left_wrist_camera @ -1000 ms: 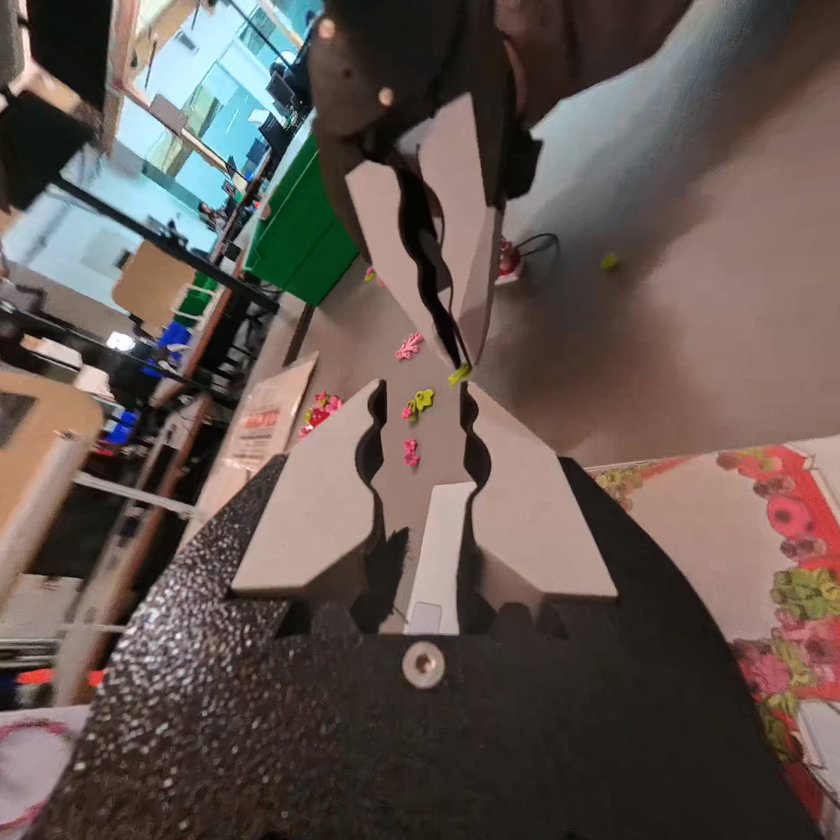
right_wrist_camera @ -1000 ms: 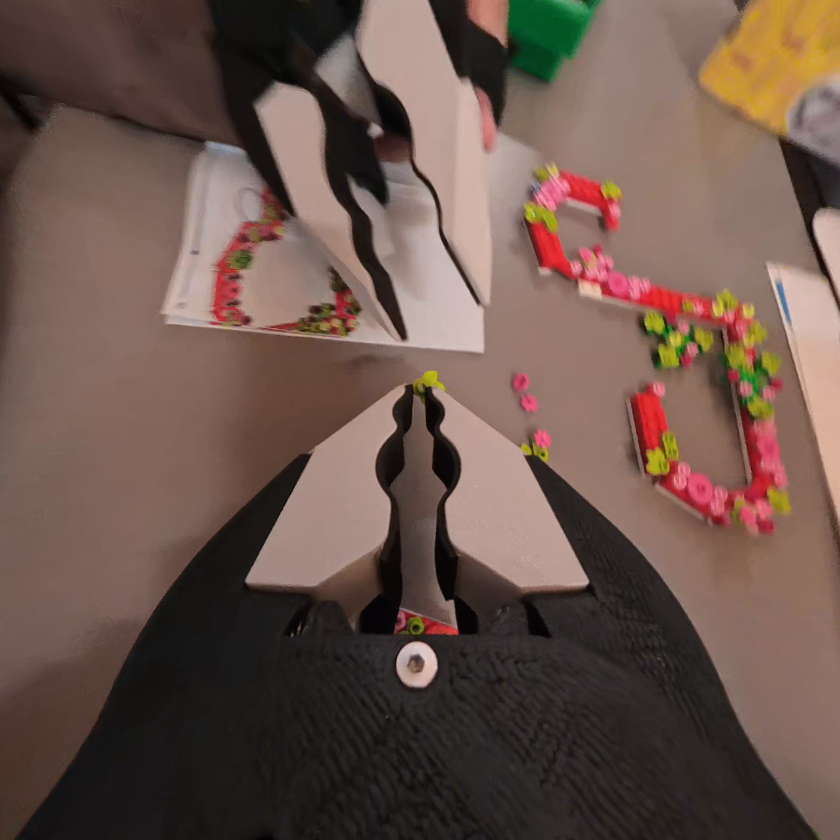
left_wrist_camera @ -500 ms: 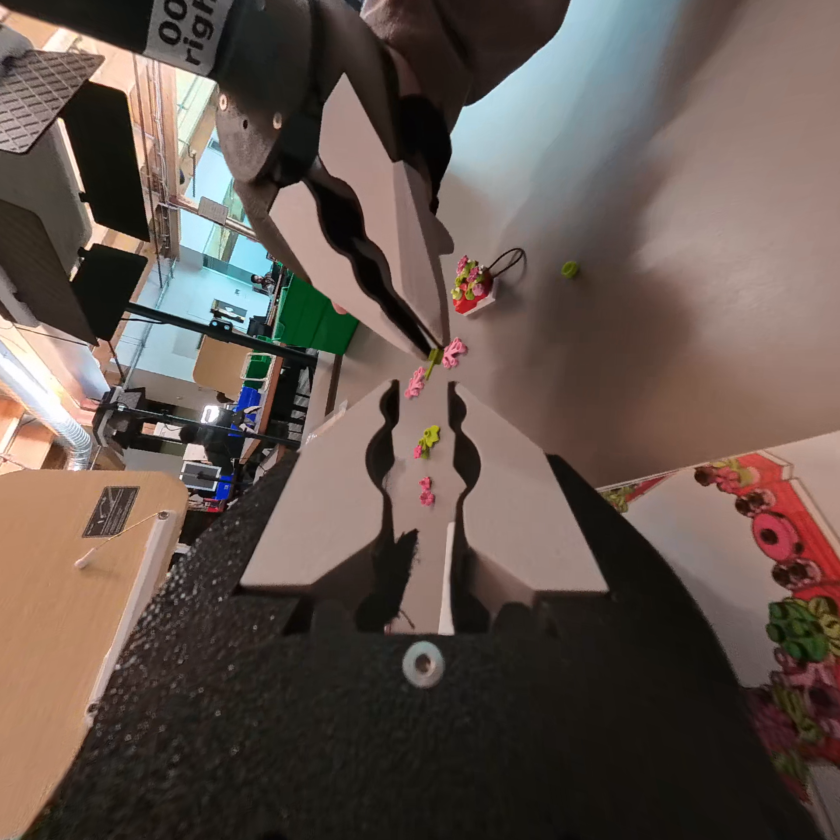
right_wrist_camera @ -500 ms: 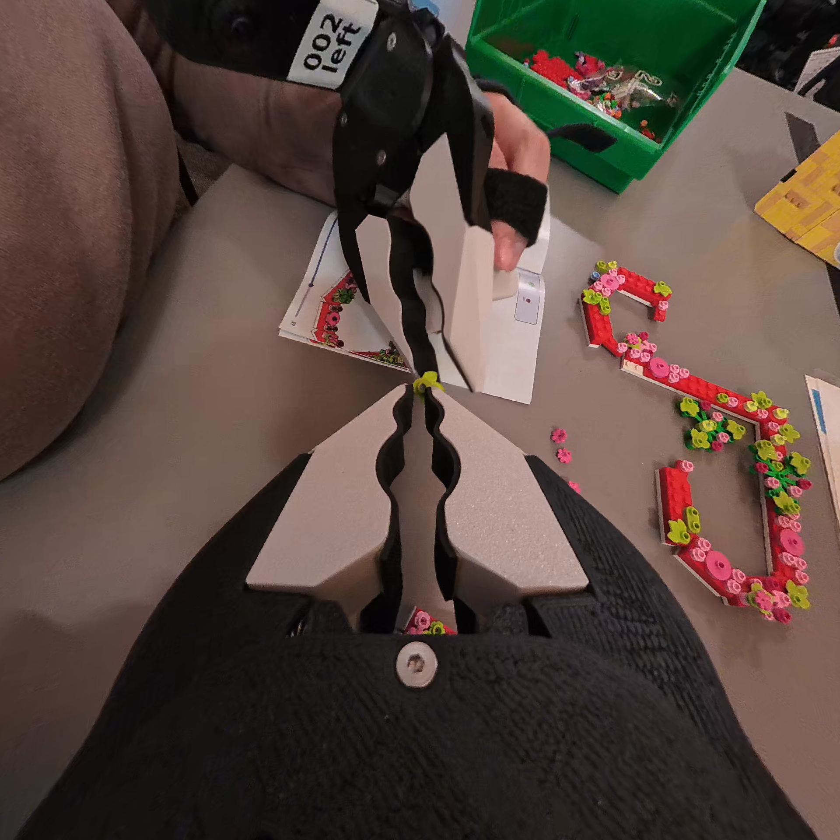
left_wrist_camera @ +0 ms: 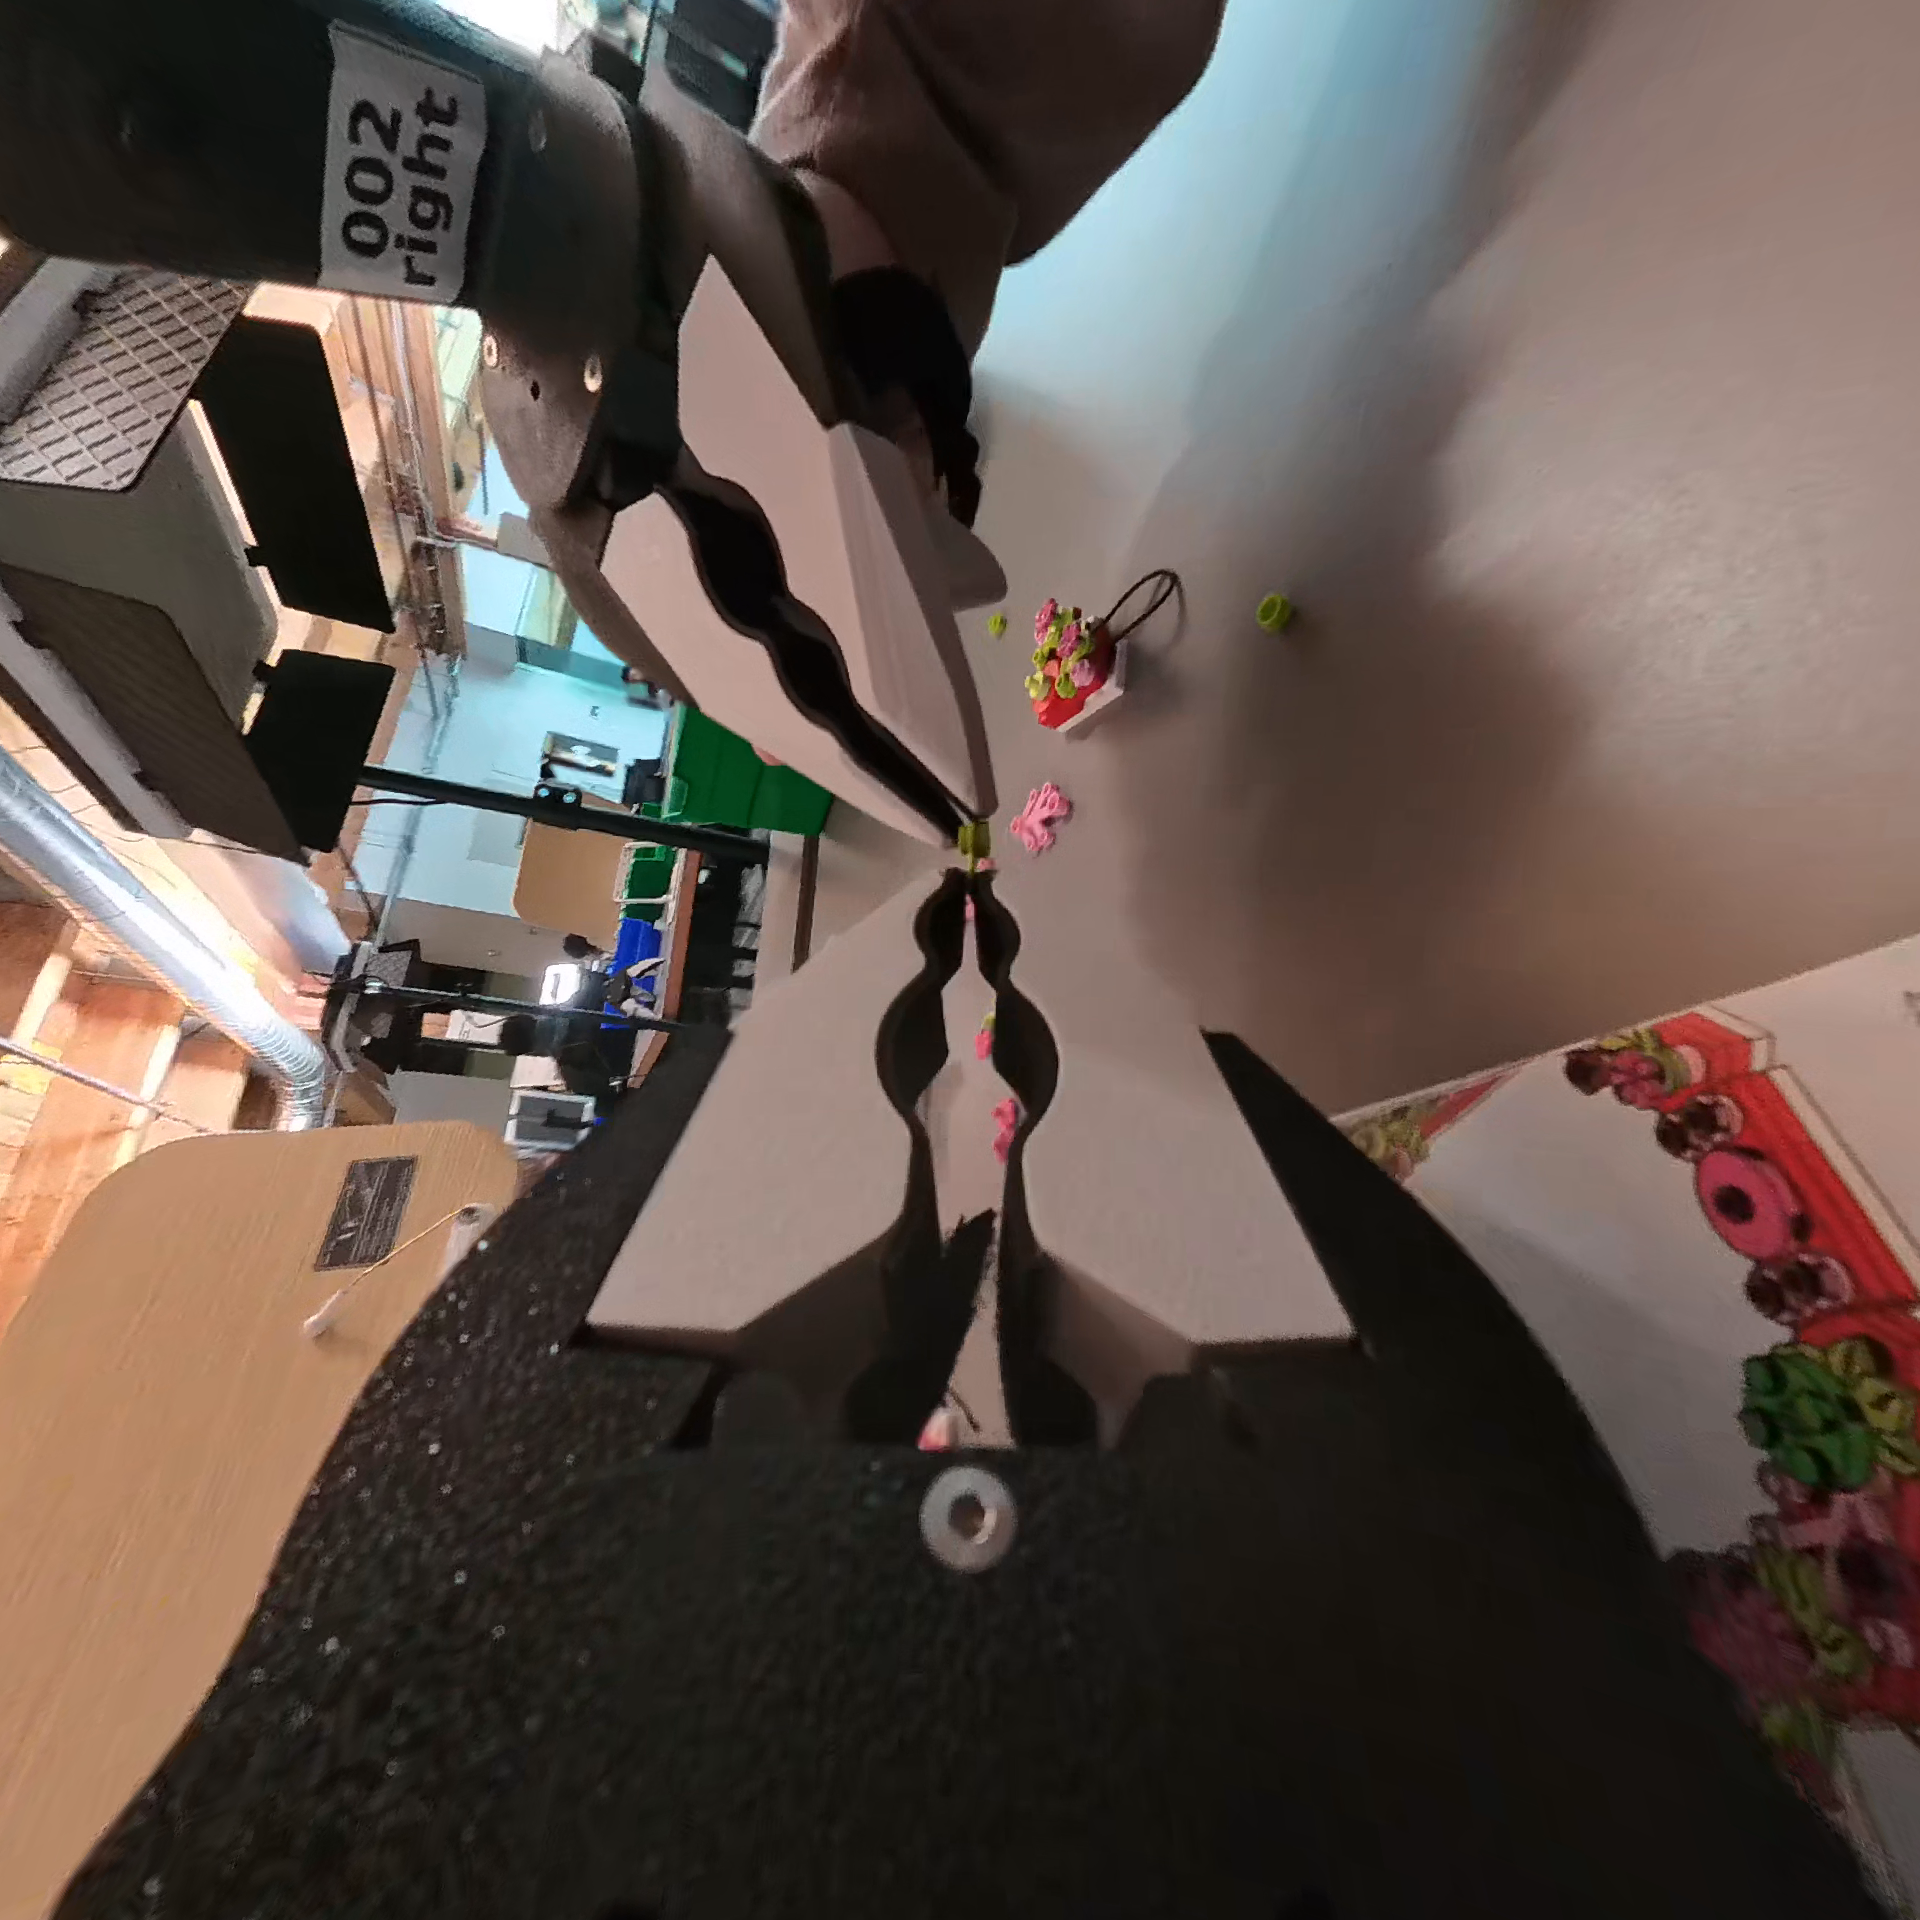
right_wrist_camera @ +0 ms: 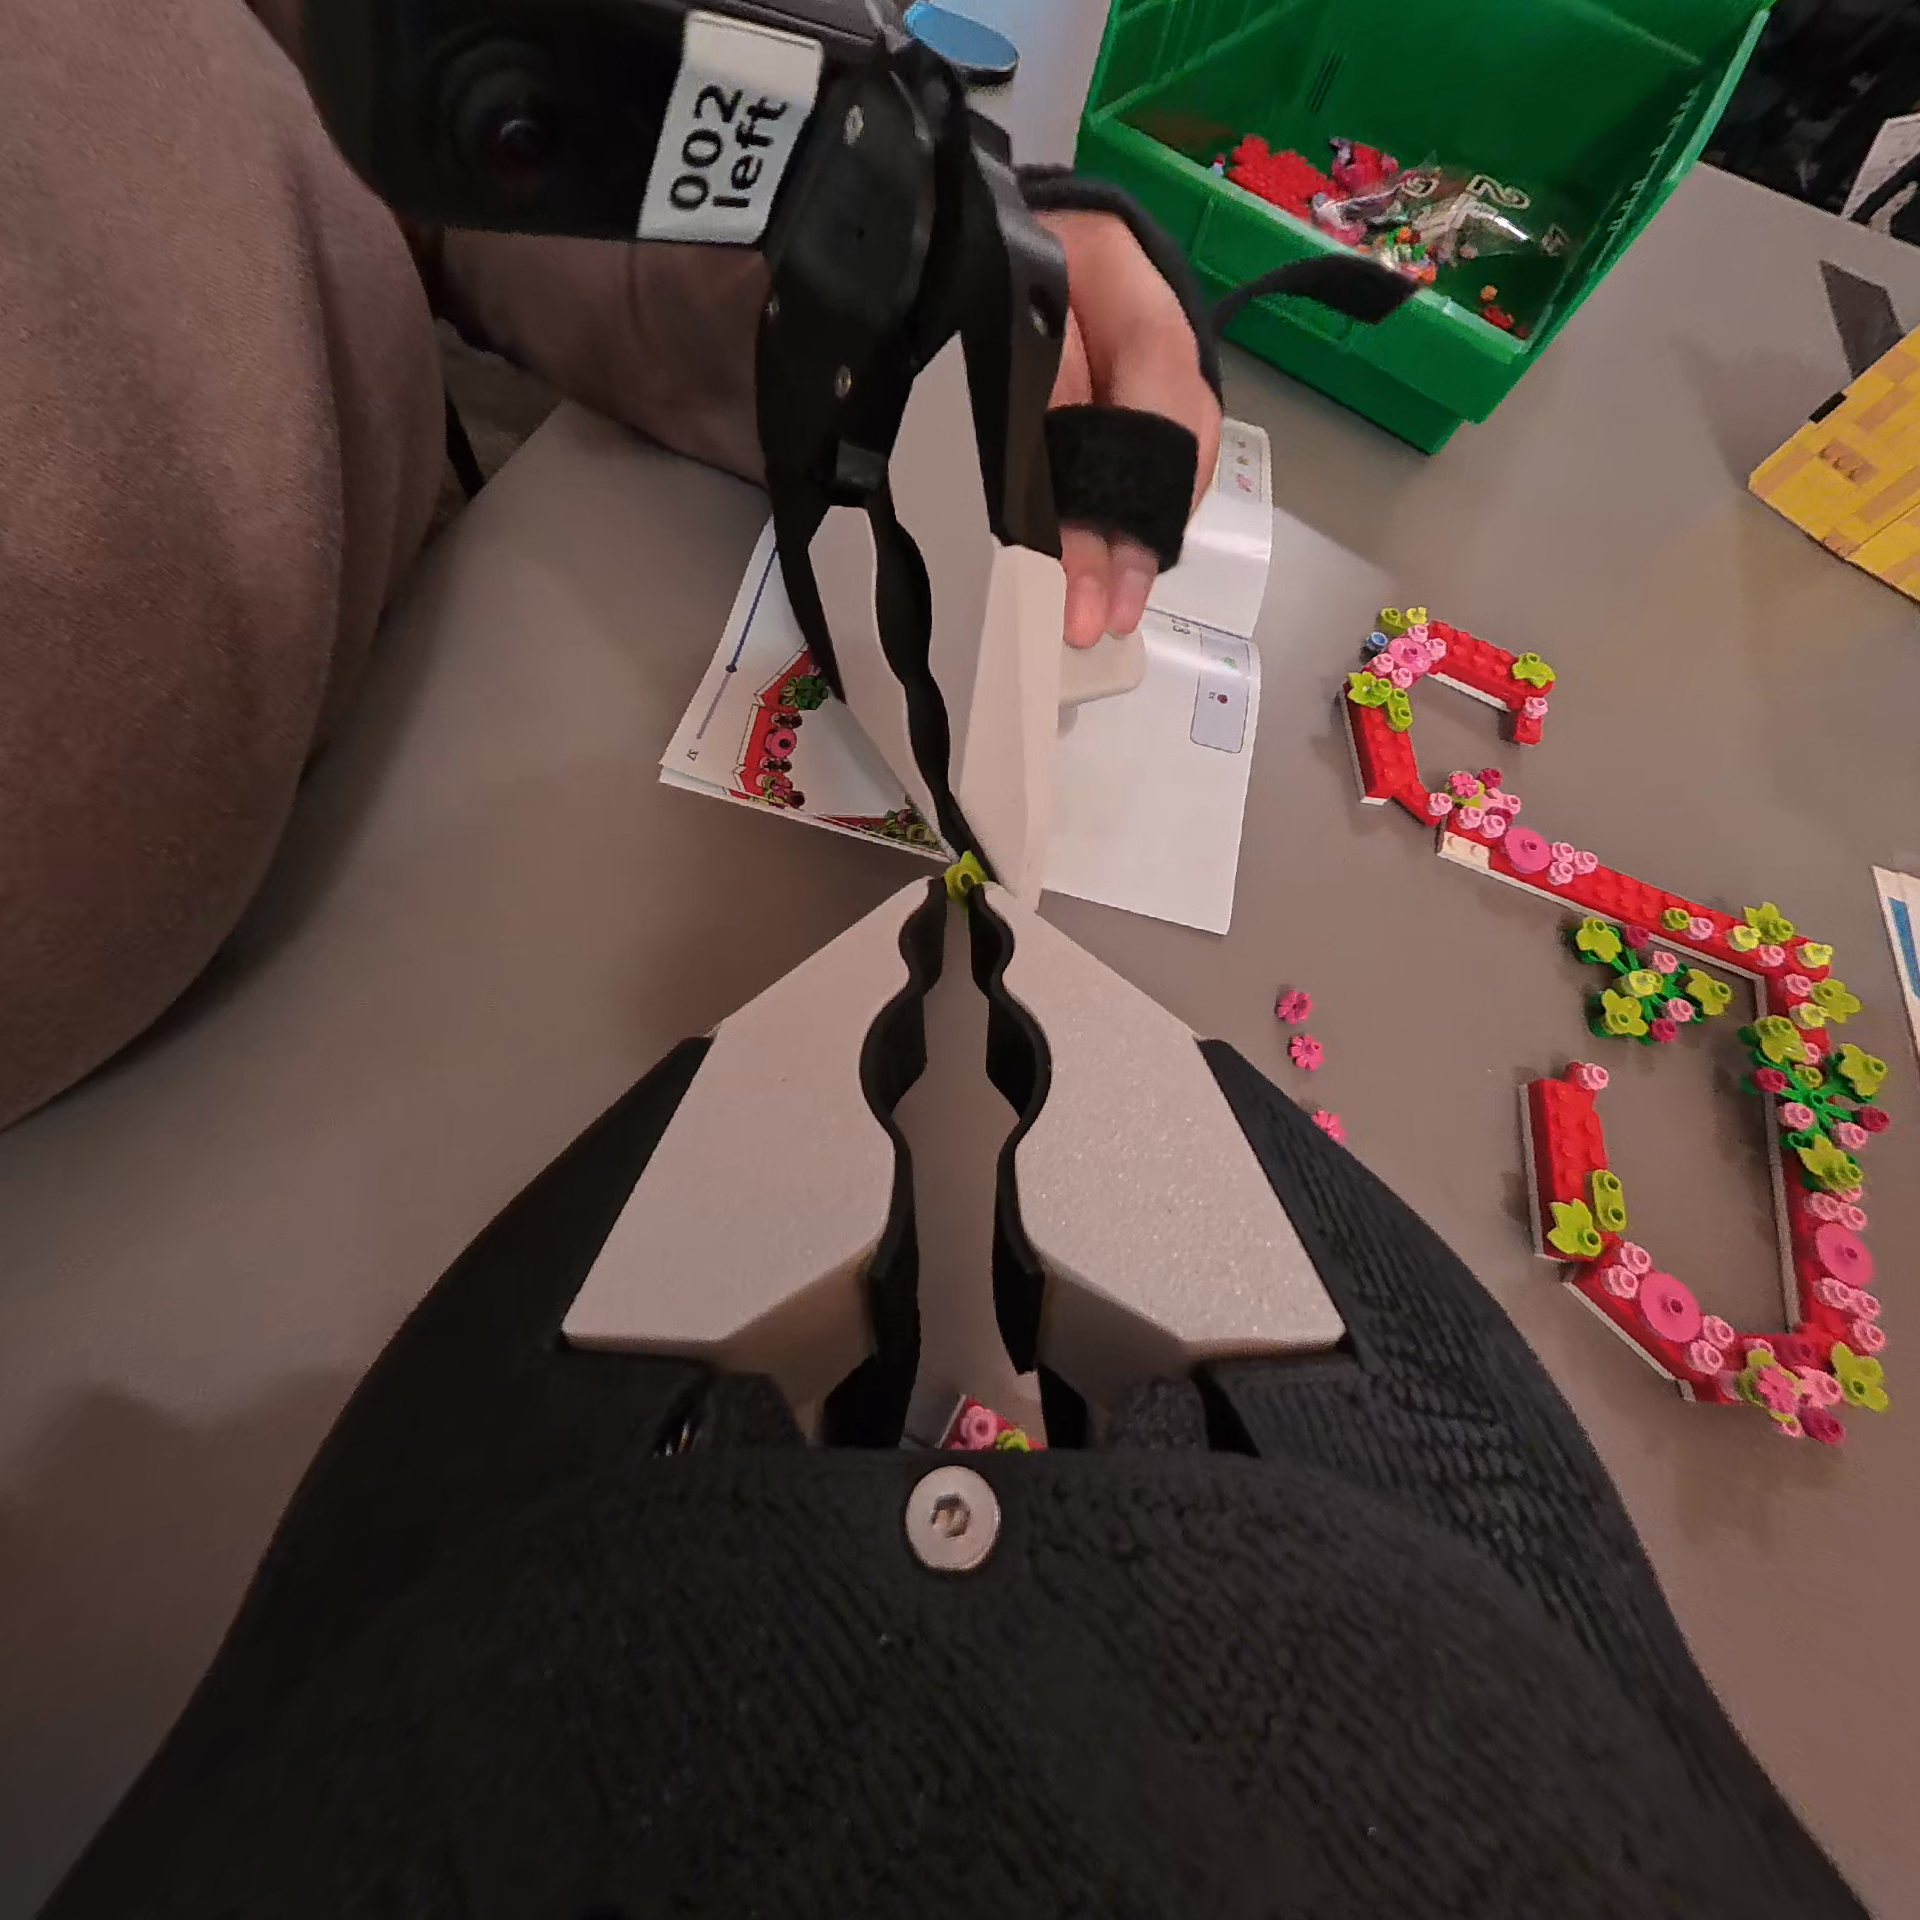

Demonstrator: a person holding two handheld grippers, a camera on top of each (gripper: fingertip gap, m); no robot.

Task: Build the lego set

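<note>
A small lime-green piece [right_wrist_camera: 966, 876] is sitting in the air just above the counter [right_wrist_camera: 416, 1039], right where the tips of the two claws are meeting. The right claw [right_wrist_camera: 957, 896] is nearly closed and is pinching this piece at its very tip. The left claw [left_wrist_camera: 966, 878] is also almost fully closed and is touching the same piece from the opposite side; whether it is really gripping it or only pressing on it, I cannot tell. It looks to me like a handover or a re-grip of the piece between the two claws.

Near this point, loose pink flower pieces [right_wrist_camera: 1296, 1006] are lying on the counter, and the instruction booklet [right_wrist_camera: 1143, 810] is lying just behind the tips. A small red sub-assembly with flowers [left_wrist_camera: 1070, 670] is standing a little apart, and the large red frame with flowers [right_wrist_camera: 1662, 935] is lying to the right side. A green bin [right_wrist_camera: 1455, 312] with more pieces is standing at the far edge.

The risk, I think, is that the piece is very small and only the extreme tips are holding it. If one claw is opening before the other is gripping firmly, or if the two are pulling in different directions, the piece may twist, jump out and fall among the loose flowers.
</note>
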